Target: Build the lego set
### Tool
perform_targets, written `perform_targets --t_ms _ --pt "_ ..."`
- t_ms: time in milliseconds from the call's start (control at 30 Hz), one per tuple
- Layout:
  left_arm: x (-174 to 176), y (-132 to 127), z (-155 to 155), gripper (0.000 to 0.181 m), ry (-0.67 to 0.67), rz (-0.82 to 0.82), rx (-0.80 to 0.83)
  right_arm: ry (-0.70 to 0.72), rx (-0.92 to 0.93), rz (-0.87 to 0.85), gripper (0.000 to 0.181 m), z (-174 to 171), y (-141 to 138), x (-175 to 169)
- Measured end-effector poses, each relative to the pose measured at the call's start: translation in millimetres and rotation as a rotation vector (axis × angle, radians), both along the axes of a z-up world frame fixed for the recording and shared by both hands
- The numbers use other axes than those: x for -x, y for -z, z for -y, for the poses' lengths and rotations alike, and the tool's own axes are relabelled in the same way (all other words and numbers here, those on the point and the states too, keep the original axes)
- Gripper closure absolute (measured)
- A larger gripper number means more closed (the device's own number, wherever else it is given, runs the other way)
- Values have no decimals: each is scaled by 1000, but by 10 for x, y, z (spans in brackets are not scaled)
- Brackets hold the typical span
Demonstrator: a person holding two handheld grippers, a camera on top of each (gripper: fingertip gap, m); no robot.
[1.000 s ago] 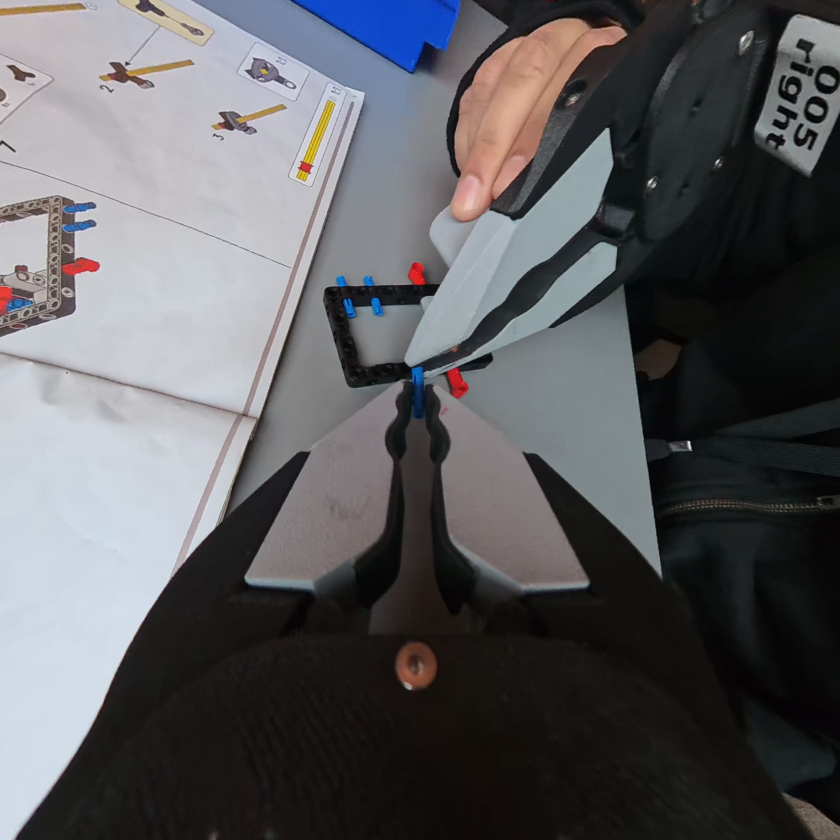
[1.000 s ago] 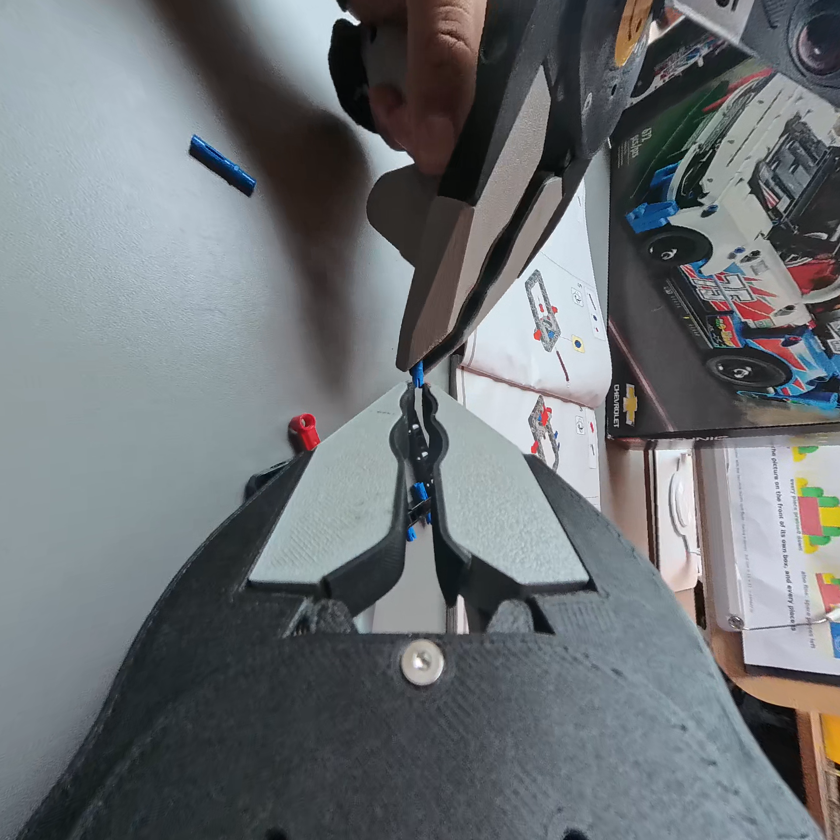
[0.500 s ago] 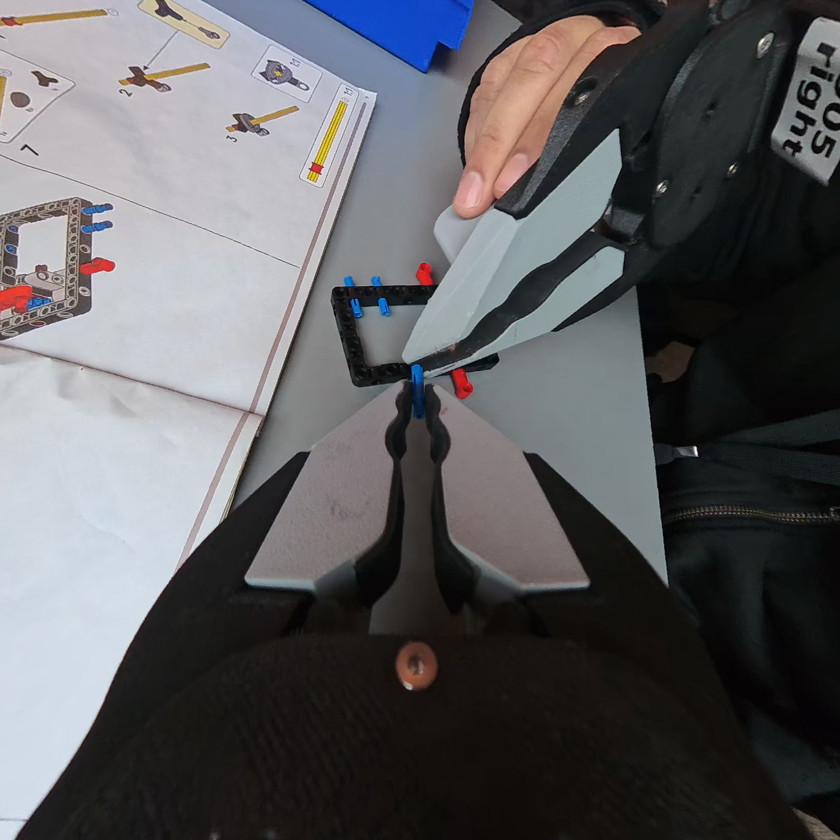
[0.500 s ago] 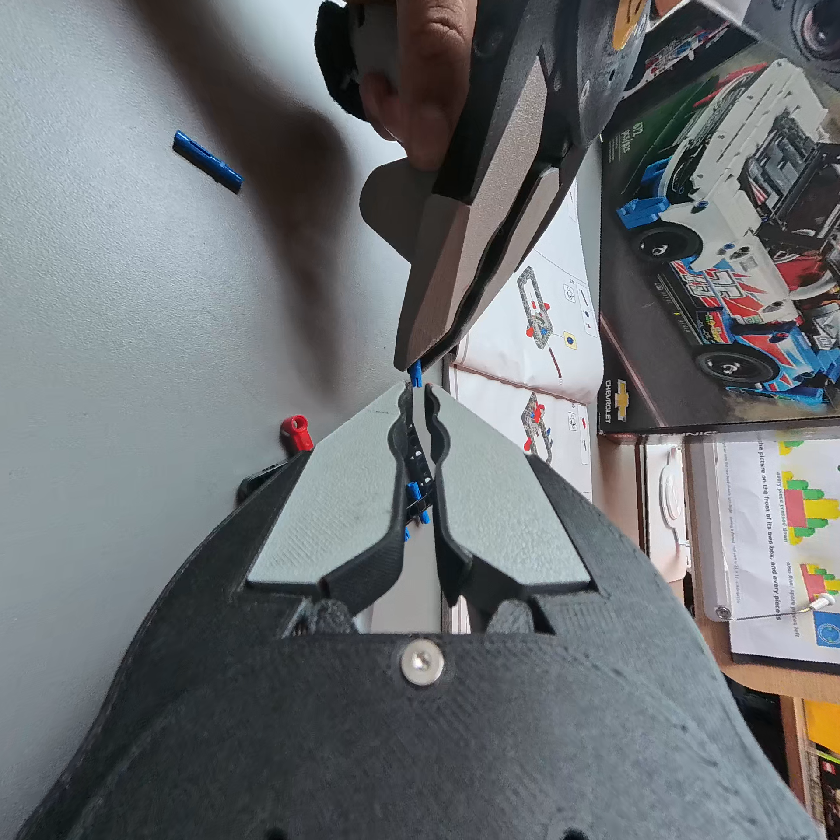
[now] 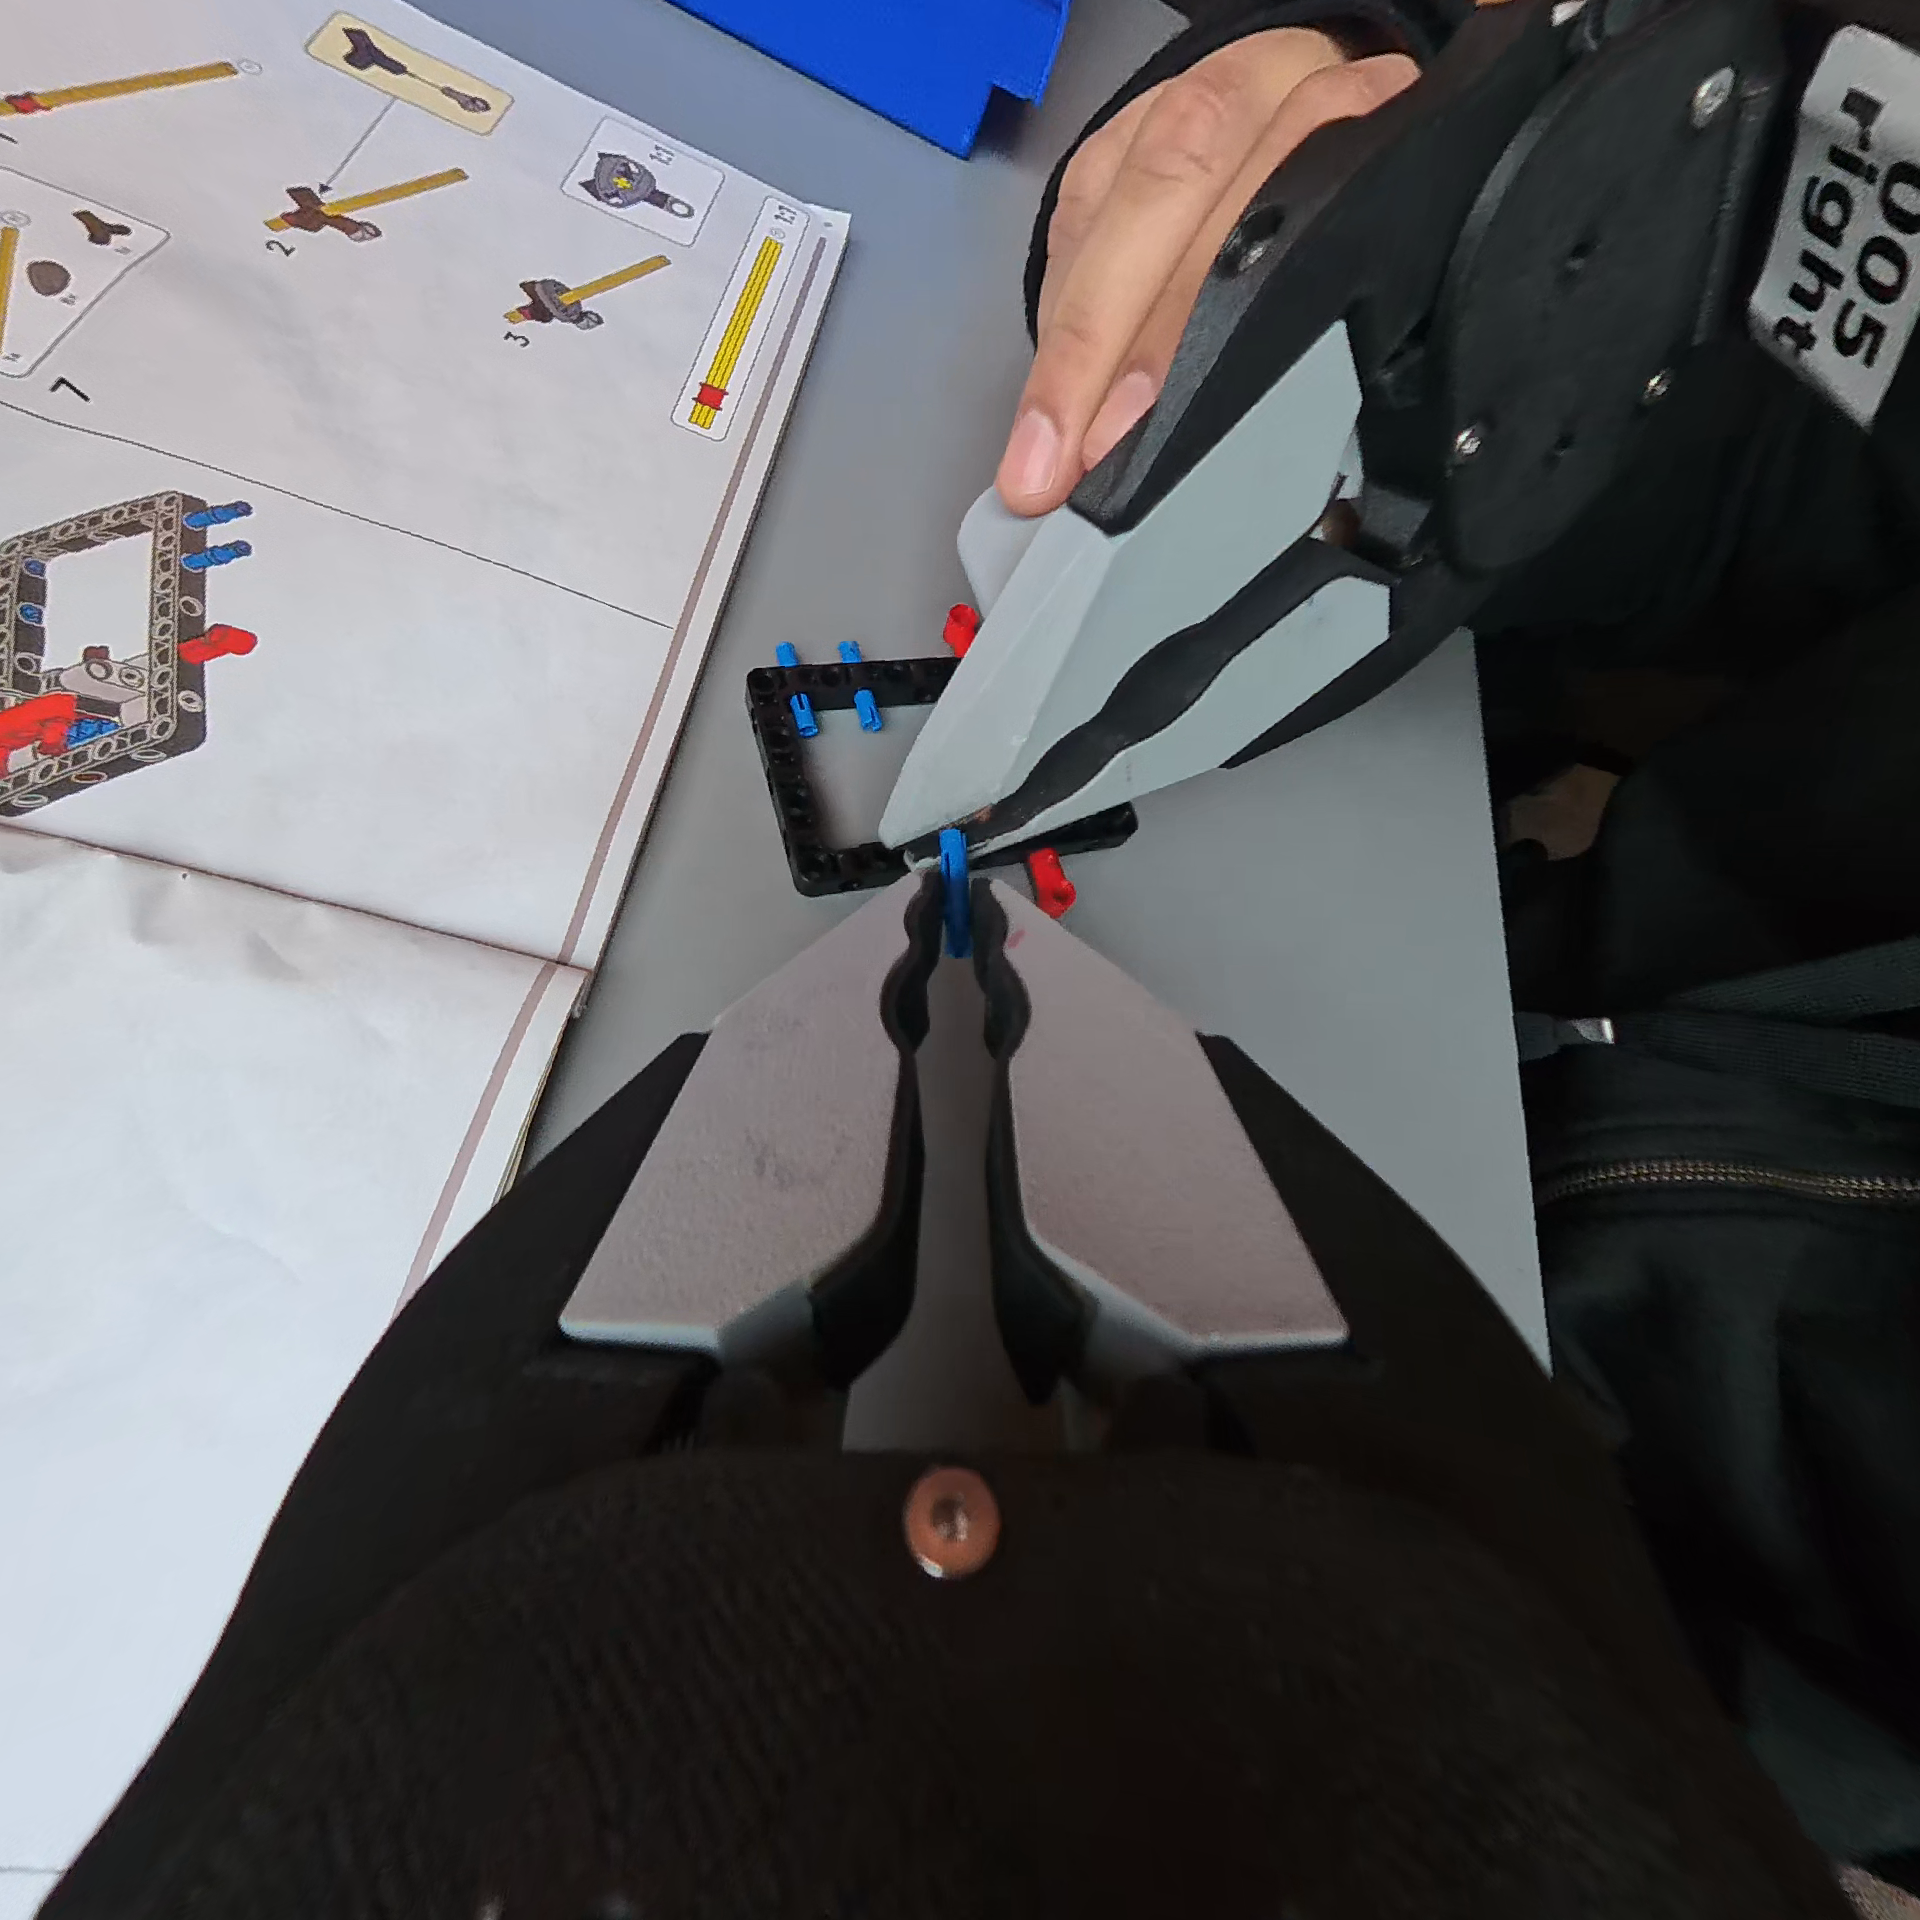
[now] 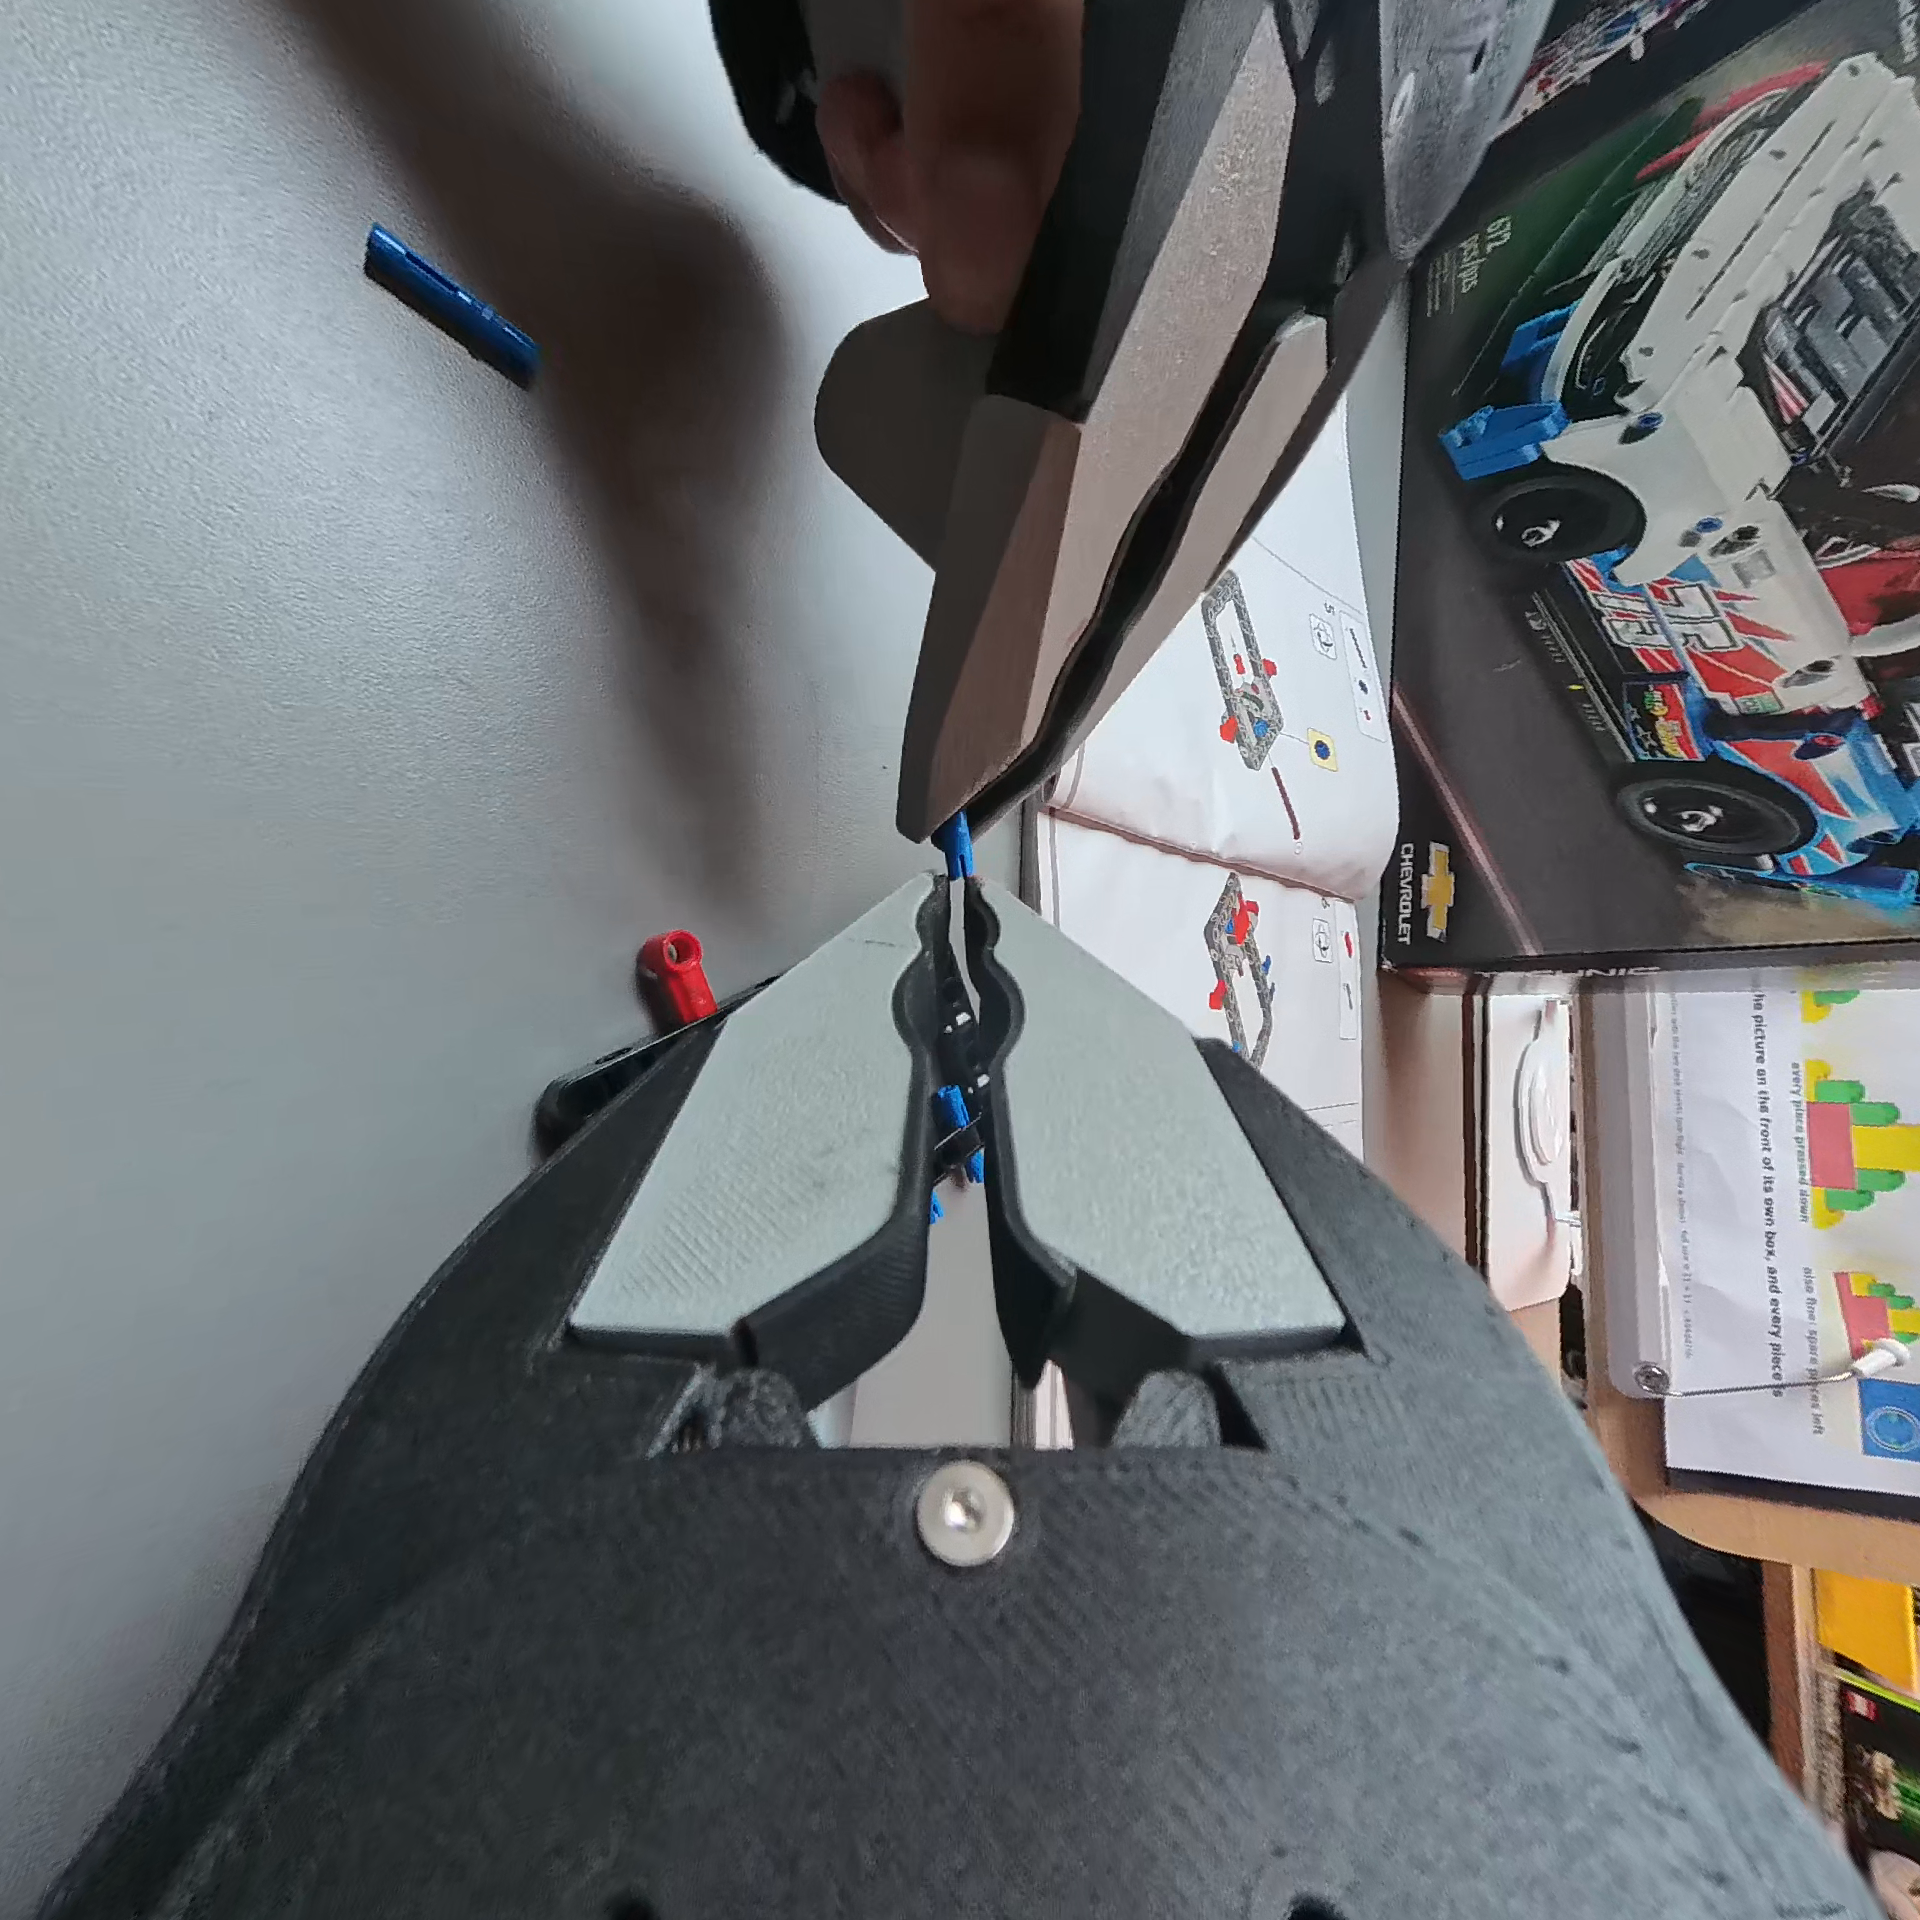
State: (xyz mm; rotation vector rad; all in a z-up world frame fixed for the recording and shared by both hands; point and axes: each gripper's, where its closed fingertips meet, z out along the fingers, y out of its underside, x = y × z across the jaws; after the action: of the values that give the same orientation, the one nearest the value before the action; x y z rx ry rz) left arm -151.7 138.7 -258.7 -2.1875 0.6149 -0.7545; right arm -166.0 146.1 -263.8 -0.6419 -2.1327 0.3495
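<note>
My left gripper (image 5: pixel 951 902) is clamped on a small blue pin (image 5: pixel 952 894), held upright at the fingertips. The pin's far end touches the near edge of the black frame (image 5: pixel 790 774).

My right gripper (image 5: pixel 961 831) comes in from the right, clenched on that same near edge of the frame, tips right beside the pin. In the right wrist view the frame bar (image 6: pixel 961 1049) runs edge-on between my right gripper's (image 6: pixel 956 883) fingers, and the left gripper (image 6: pixel 940 821) points down from above with the pin (image 6: pixel 956 840) at its tip.

Frame lies flat on the grey table (image 5: pixel 1299 987). Two blue pins (image 5: pixel 826 691) sit in its far edge, a red pin (image 5: pixel 961 627) beyond them, and another red pin (image 5: pixel 1047 878) on the near edge.

A loose blue pin (image 6: pixel 452 307) lies on the table, well apart from the frame. The open instruction booklet (image 5: pixel 312 623) is just left of the frame. The set's box (image 6: pixel 1662 520) lies beyond the booklet in the right wrist view.
</note>
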Motion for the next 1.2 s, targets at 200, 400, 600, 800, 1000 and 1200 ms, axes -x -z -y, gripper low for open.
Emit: perform_targets --t_ms 200,400,600,800,1000,1200 --pt "1 40 4 178 -1 -43 2 4 -10 16 181 -2 33 4" --pt "-18 51 6 178 5 -43 4 -3 -26 22 180 13 54 6" --pt "-18 48 11 178 7 -60 -5 -5 1 26 180 20 56 7" --pt "-35 43 21 178 14 -55 -3 -3 -6 33 180 11 75 3" --pt "-36 44 26 178 15 -56 1 -4 -5 37 181 15 85 2" --pt "-37 39 24 179 14 -61 -5 3 -70 26 181 -6 80 -2"
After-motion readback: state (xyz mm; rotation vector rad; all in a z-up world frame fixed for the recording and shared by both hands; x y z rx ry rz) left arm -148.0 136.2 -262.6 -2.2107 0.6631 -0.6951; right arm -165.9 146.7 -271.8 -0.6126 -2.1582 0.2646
